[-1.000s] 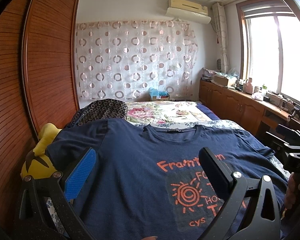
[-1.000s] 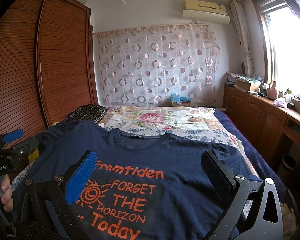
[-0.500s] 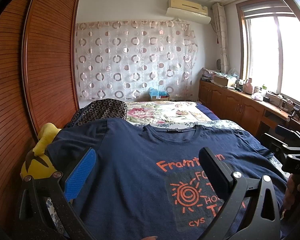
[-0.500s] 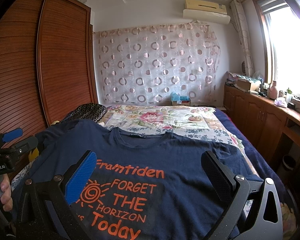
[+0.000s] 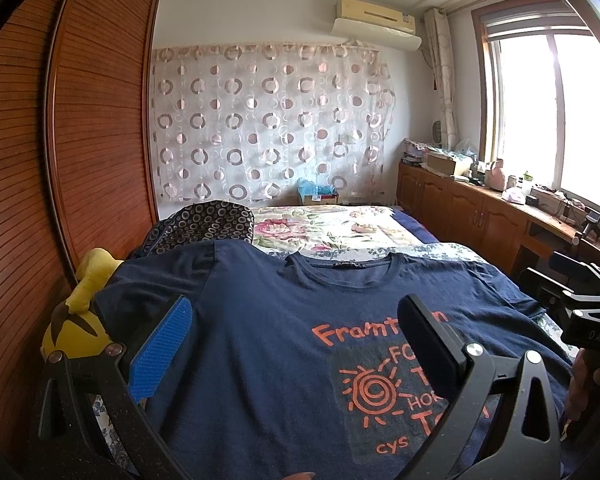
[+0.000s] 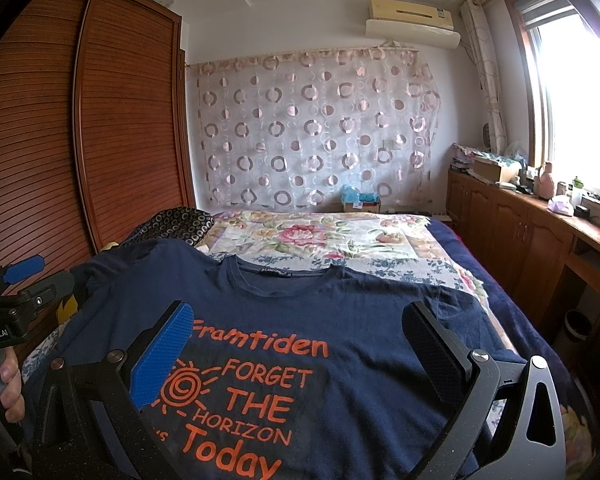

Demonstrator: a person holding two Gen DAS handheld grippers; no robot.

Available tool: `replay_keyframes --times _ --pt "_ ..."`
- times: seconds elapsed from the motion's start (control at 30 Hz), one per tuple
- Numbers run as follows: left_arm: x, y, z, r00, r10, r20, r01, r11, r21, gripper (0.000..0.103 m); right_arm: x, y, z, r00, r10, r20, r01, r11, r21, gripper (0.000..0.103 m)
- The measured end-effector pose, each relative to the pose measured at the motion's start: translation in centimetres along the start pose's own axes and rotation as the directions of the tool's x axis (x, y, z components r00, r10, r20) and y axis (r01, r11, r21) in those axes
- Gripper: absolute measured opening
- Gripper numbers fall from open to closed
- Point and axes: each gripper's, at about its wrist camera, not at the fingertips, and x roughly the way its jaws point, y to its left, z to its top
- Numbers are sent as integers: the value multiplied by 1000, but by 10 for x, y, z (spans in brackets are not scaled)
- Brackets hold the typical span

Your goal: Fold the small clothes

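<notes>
Navy T-shirt (image 6: pixel 340 344) flat, face-up on bed (image 6: pixel 512 300), unfolded. Left claw (image 5: pixel 292 344), right claw (image 6: pixel 296 344) hover, fingers apart, empty. Likely next: pinch sleeve edges, fold inward.

Daylight from the window (image 6: pixel 572 92) at right, overexposed; frames sharp, strong fisheye bending, corners dark, possibly lens vignetting.

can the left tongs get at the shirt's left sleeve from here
Probably yes. The left tongs hang open over the shirt, and its sleeve lies flat just ahead with nothing on it; only the yellow toy sits beside it.
</notes>
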Motion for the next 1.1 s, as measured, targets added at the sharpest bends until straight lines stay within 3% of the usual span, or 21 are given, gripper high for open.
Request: replay_keyframes --times 0.6,1.1 --pt "-6 -1 9 1000 2 -1 -2 1000 2 103 0 1 0 1000 5 -4 -5 1000 -4 103" --pt "7 32 12 994 64 -83 -68 996 -48 103 28 13 -6 986 128 -110 -134 990 -46 103"
